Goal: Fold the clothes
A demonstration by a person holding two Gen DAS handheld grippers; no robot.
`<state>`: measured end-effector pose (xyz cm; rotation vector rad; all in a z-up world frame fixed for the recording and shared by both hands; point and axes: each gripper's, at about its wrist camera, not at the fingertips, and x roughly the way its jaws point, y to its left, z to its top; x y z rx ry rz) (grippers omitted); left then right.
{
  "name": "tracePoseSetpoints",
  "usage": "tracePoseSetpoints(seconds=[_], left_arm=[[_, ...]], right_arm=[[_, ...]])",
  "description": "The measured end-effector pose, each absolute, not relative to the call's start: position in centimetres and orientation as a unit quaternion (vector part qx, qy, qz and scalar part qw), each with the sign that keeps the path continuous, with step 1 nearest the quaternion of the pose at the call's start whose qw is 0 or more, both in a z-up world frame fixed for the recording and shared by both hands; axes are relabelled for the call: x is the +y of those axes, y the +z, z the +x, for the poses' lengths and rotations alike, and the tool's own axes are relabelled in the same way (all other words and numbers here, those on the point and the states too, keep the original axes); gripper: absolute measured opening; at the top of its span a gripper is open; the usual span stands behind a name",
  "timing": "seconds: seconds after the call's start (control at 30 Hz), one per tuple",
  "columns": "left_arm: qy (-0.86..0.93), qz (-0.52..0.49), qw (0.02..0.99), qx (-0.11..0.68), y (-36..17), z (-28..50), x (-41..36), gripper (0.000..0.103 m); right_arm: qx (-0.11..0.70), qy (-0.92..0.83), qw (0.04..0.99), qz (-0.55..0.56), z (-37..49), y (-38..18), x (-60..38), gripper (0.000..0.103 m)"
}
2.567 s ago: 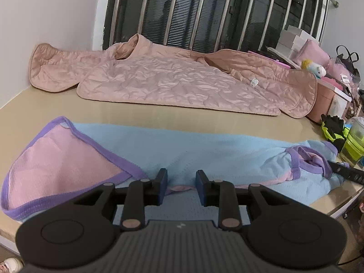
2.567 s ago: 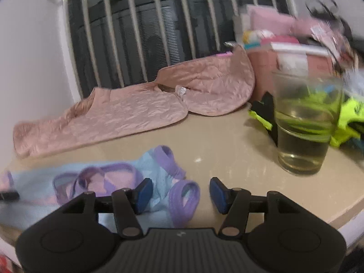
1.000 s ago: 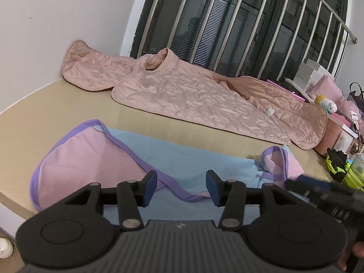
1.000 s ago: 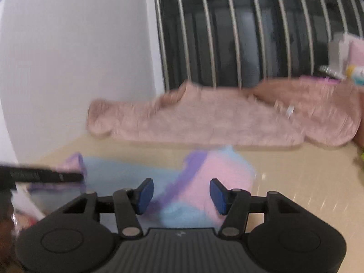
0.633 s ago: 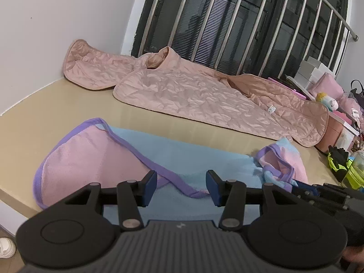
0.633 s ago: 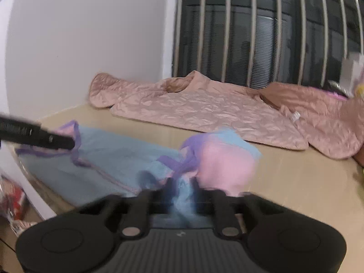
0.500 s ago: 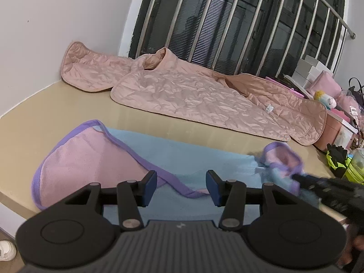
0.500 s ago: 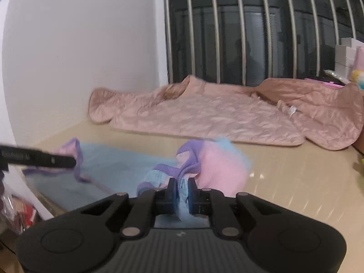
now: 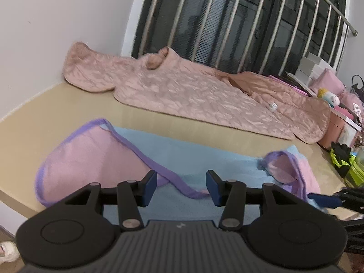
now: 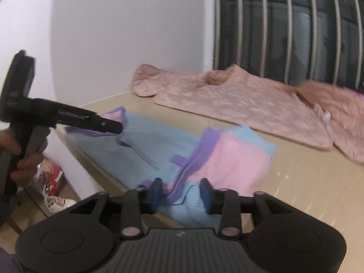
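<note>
Half a second ago my right tool (image 10: 181,192) had its blue pads pressed onto a bunch of the blue, pink and purple-trimmed knit garment (image 10: 159,150); now those pads stand apart, with the cloth lying loose on the beige tabletop (image 10: 307,177) between and just beyond them. Its right end has been turned over, so a pink panel with a purple band shows on top of the blue. From the left wrist view I see the same tool at the right edge, one blue pad hovering just beside the folded-over pink end of the garment (image 9: 204,154).

My left tool (image 9: 181,185) is spread wide and grips nothing, poised over the near edge of the garment, where a purple hem runs diagonally between pink and blue. From the right wrist view it (image 10: 119,127) comes in from the left, its black tip close to the purple-edged left end; I cannot tell whether it touches.

Behind the garment, well apart from it, a quilted dusty-pink jacket (image 9: 204,91) lies spread along the barred dark window (image 9: 227,22). At the far right sit pink boxes (image 9: 334,125) and a black and neon-yellow glove (image 9: 341,159). A white shoe (image 10: 56,202) rests on the floor below the tabletop edge.
</note>
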<state>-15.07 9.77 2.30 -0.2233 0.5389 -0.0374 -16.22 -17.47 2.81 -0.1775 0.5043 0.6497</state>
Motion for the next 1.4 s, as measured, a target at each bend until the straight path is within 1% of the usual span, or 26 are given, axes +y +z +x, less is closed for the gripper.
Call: tracePoseSetpoints(seconds=[0.07,0.1,0.13,0.2,0.27,0.33,0.43,0.5,0.6,0.67,0.8,0.93,1.0,1.07,1.1,1.13,1.17,1.2,1.23,1.27,1.3,1.33,1.37,1.4], left_arm=[[0.014,-0.104,0.961,0.254,2.8,-15.6,11.0,0.049],[0.033,-0.102,0.963,0.249,2.9,-15.8,11.8,0.051],[0.054,-0.102,0.963,0.243,3.1,-16.1,12.5,0.053],[0.116,-0.102,0.96,0.235,3.4,-16.9,14.4,0.056],[0.163,-0.097,0.954,0.232,3.4,-17.8,15.7,0.061],[0.184,-0.091,0.95,0.237,3.2,-18.5,16.3,0.069],[0.197,-0.088,0.945,0.245,2.6,-19.6,16.4,0.075],[0.199,-0.103,0.942,0.249,2.1,-20.2,16.4,0.075],[0.198,-0.127,0.939,0.25,1.5,-20.8,16.5,0.074],[0.202,-0.152,0.936,0.245,1.2,-21.1,16.5,0.075],[0.224,-0.205,0.925,0.23,0.4,-21.8,16.0,0.074],[0.225,-0.247,0.921,0.2,0.3,-22.4,15.6,0.074],[0.221,-0.267,0.919,0.188,0.3,-22.4,15.5,0.074],[0.215,-0.271,0.916,0.202,0.0,-21.8,15.5,0.068],[0.212,-0.275,0.914,0.208,-0.1,-21.5,15.5,0.056],[0.206,-0.285,0.912,0.212,-0.3,-21.4,15.7,0.049],[0.209,-0.29,0.909,0.214,-0.4,-21.4,15.8,0.047],[0.211,-0.295,0.906,0.216,-0.5,-21.4,16.0,0.045],[0.214,-0.3,0.904,0.218,-0.5,-21.4,16.1,0.038],[0.22,-0.301,0.903,0.216,-0.5,-21.6,16.3,0.034],[0.225,-0.295,0.905,0.21,-0.3,-21.8,16.3,0.027],[0.227,-0.288,0.908,0.205,-0.1,-21.9,16.2,0.023],[0.228,-0.281,0.911,0.199,0.1,-22.1,16.2,0.023],[0.229,-0.274,0.914,0.195,0.3,-22.1,16.1,0.023]], right_arm=[[0.227,0.322,0.915,-0.084,-16.7,3.7,-17.9,0.039],[0.218,0.319,0.919,-0.078,-16.7,4.2,-18.4,0.043],[0.211,0.309,0.925,-0.072,-16.6,4.5,-18.8,0.05],[0.198,0.273,0.939,-0.068,-16.3,5.1,-19.7,0.054],[0.199,0.252,0.945,-0.059,-15.4,5.4,-20.6,0.054],[0.204,0.245,0.946,-0.052,-14.3,5.8,-21.2,0.054],[0.211,0.244,0.945,-0.043,-12.1,7.0,-21.4,0.054],[0.213,0.261,0.941,-0.045,-10.1,8.5,-20.2,0.054],[0.205,0.311,0.925,-0.077,-7.2,11.0,-17.1,0.054],[0.212,0.333,0.914,-0.093,-5.1,11.7,-14.7,0.054],[0.259,0.389,0.878,-0.105,-0.3,12.1,-7.7,0.054],[0.277,0.429,0.838,-0.192,1.8,11.2,1.4,0.054],[0.313,0.471,0.799,-0.205,3.0,10.0,5.6,0.052],[0.363,0.49,0.765,-0.209,4.4,8.3,9.1,0.046],[0.377,0.488,0.757,-0.216,4.9,7.5,10.2,0.042],[0.385,0.481,0.754,-0.226,5.2,6.8,11.2,0.04],[0.391,0.473,0.753,-0.238,5.5,6.1,12.0,0.04],[0.396,0.466,0.751,-0.248,5.7,5.5,12.6,0.037],[0.402,0.466,0.748,-0.251,5.9,5.0,12.8,0.028],[0.406,0.469,0.745,-0.244,6.0,4.7,12.9,0.022],[0.41,0.473,0.743,-0.237,6.0,4.4,12.9,0.018],[0.408,0.473,0.745,-0.234,5.8,4.2,12.7,0.016],[0.406,0.472,0.747,-0.235,5.6,4.3,12.5,0.014],[0.403,0.473,0.746,-0.238,5.4,4.2,12.5,0.009]])
